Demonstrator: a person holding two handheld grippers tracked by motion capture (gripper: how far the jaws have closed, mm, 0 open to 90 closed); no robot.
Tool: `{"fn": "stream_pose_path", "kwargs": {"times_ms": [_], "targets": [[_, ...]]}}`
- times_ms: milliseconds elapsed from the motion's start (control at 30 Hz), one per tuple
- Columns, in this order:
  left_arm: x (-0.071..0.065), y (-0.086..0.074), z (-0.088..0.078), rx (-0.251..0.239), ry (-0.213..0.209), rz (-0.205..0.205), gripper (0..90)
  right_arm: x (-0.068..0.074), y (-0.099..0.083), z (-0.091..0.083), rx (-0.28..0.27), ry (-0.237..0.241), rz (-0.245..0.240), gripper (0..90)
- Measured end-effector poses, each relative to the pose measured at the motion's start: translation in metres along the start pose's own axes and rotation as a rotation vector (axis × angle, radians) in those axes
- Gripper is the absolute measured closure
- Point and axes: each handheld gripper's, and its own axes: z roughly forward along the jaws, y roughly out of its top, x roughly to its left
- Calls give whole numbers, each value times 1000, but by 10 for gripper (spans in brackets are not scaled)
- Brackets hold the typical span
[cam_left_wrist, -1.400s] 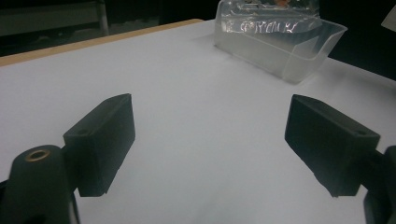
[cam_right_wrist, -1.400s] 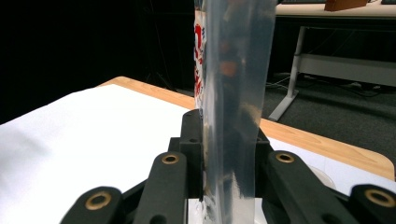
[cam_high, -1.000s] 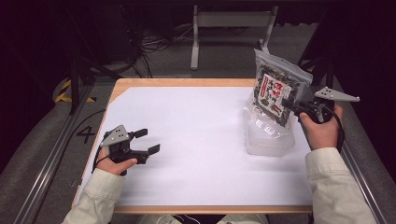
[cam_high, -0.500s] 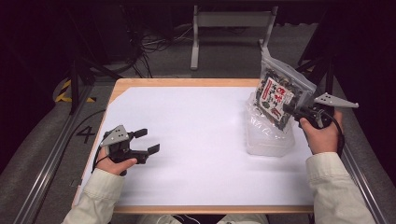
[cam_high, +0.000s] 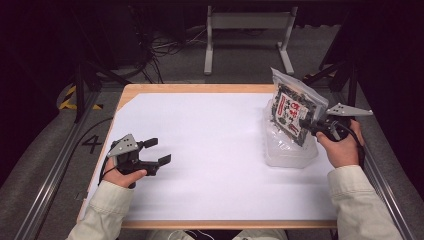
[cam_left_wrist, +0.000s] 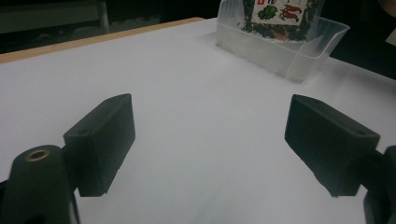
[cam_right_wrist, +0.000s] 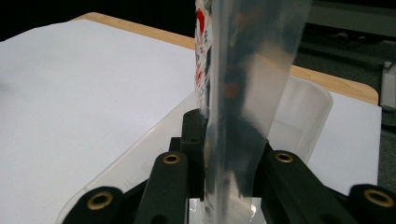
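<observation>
Slightly lowered and tipped since the earlier frames, the bag (cam_high: 294, 111) now hangs with its bottom edge inside the bin (cam_high: 290, 150); the left hand has not shifted. Counter (cam_high: 210, 150): white sheet over a wooden top, bare at centre. Bin: clear plastic, at 3 o'clock on the counter, holding nothing but the bag's lower end; its open top suits an entry from above. Bag: clear pouch with a red-and-white label and dark contents, held upright by one edge so it can slide in edgewise. Right gripper (cam_high: 311, 125): clenched on the bag's edge, above the bin's 3 o'clock rim. Left gripper (cam_high: 157, 151): released, jaws wide, nothing between them, resting low at 8 o'clock, pointed toward the bin.
</observation>
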Motion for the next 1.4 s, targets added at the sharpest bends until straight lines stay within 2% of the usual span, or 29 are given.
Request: {"fn": "stream_pose_path", "kwargs": {"times_ms": [267,567,667,1167,1200,1233,1333,1400], "targets": [[0,-1,1,4,-1,-4,171,-7,-17,2,-34,15,62,762],[-1,0,2,5,-2,-3,170,-11,-32,1,-80,27,78,759],[0,0,2,7,-1,-3,170,-15,-39,0,-100,38,108,758],[1,-2,1,7,4,-11,169,-11,-39,-1,-106,34,96,747],[1,-2,1,6,4,-11,169,-11,-39,-1,-111,37,100,681],[1,-2,1,6,4,-9,169,-11,-39,-1,-111,37,100,681],[0,-5,-2,13,5,-12,169,-12,-39,-5,-167,42,111,506],[0,-6,-4,22,13,-7,167,-12,-39,-7,-183,25,99,438]]}}
